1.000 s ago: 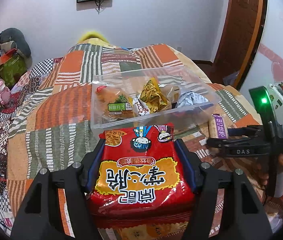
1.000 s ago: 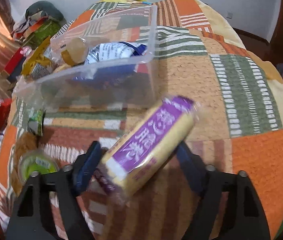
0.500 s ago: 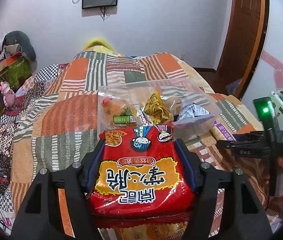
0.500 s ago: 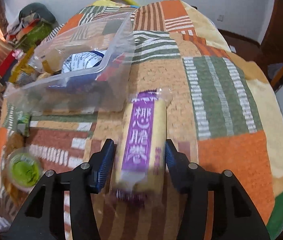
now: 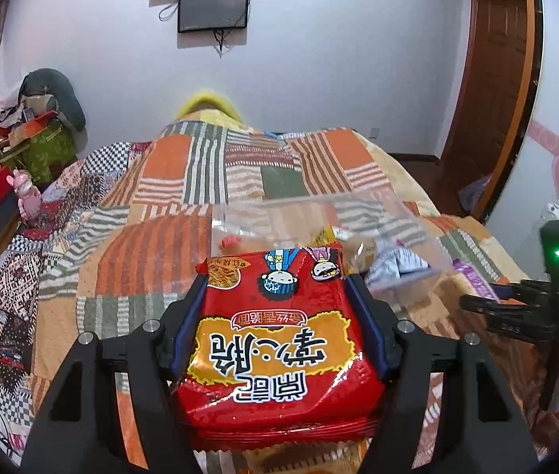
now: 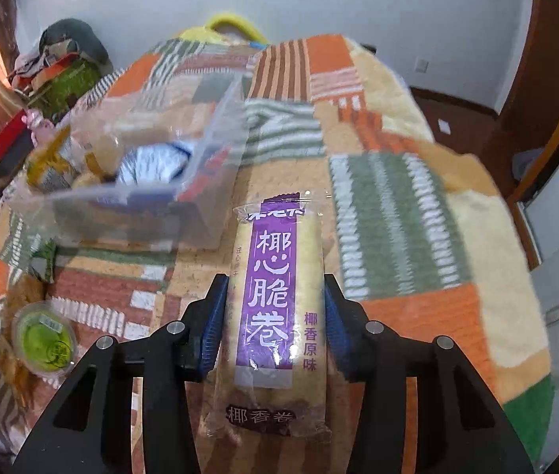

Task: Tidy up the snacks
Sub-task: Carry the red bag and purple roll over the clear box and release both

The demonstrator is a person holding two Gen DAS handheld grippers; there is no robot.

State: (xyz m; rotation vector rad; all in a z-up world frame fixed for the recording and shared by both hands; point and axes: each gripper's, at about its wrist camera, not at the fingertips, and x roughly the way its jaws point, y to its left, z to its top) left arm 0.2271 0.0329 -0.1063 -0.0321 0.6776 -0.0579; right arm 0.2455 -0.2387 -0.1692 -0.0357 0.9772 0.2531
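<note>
My left gripper is shut on a red noodle packet, held above the patchwork bed in front of the clear plastic bin. The bin holds several wrapped snacks. My right gripper is shut on a long yellow roll pack with a purple label, held lengthwise just right of the bin. The right gripper also shows at the right edge of the left wrist view.
A green jelly cup and a small green packet lie on the quilt left of my right gripper. A cluttered shelf stands far left. A wooden door is at the right.
The roll pack has turned from askew to lengthwise between my right fingers, which closed on it. Both grippers have risen and tilted up. The noodle packet stays gripped.
</note>
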